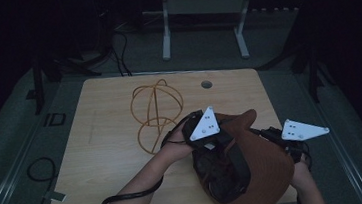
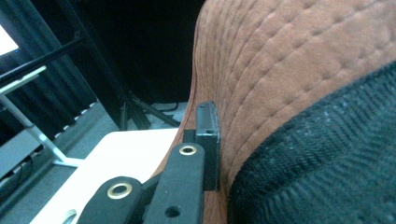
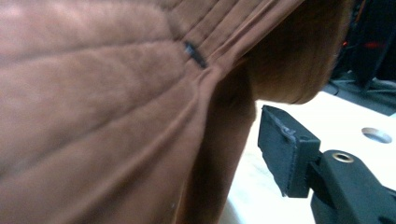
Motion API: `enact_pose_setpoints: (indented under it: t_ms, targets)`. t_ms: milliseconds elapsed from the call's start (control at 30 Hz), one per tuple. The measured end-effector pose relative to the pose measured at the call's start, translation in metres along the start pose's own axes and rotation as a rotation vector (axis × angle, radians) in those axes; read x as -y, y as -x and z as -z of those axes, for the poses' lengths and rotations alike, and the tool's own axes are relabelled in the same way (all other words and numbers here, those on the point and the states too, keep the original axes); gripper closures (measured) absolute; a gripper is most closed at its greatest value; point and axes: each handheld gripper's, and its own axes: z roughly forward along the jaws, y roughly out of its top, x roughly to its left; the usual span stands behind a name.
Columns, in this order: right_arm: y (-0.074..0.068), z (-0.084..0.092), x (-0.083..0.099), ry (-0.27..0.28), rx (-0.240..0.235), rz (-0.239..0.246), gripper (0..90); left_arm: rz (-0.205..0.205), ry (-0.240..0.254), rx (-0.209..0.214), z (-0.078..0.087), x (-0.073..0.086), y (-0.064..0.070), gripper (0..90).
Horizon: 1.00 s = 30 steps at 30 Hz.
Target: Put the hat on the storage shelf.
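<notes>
Brown quilted hat (image 1: 263, 169) held between two grippers at the table's (image 1: 108, 154) five o'clock corner; no brand, label or writing can be read on it.

The hat's long axis runs from about eleven to five o'clock, opening and dark lining (image 1: 226, 173) turned toward nine; the left gripper (image 1: 208, 147), at the hat's ten o'clock, has its fingers clamped narrow on the stitched brim; the right gripper (image 1: 286, 144), at three o'clock, stands half open, one pad (image 3: 280, 149) just beside the crown, apart from it; a wire hat stand (image 1: 155, 114) lies at eleven o'clock.
</notes>
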Motion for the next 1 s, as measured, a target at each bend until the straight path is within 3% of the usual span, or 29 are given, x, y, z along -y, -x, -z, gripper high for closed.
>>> enact_pose_setpoints:
  t_ms: [233, 500, 633, 700, 800, 1000]
  targets:
    - [-0.003, -0.013, 0.006, -0.035, -0.035, -0.009, 49.4, 0.004, 0.029, 0.004, -0.002, -0.005, 0.004, 87.3]
    - [-0.002, -0.02, 0.003, 0.029, -0.08, -0.063, 51.7, 0.042, 0.06, -0.004, -0.009, -0.012, 0.009, 87.3]
    - [-0.002, -0.023, 0.0, 0.034, -0.116, -0.09, 68.1, 0.031, 0.071, 0.003, -0.012, -0.016, 0.013, 87.3]
    - [0.0, -0.025, 0.0, 0.039, -0.143, -0.107, 89.1, 0.023, 0.072, 0.009, -0.013, -0.017, 0.014, 87.3]
    - [-0.001, -0.027, -0.001, 0.035, -0.158, -0.132, 90.0, 0.017, 0.063, 0.008, -0.012, -0.016, 0.013, 87.3]
    - [-0.001, -0.025, -0.002, 0.044, -0.112, -0.133, 90.0, 0.009, 0.065, -0.002, -0.008, -0.016, 0.013, 87.3]
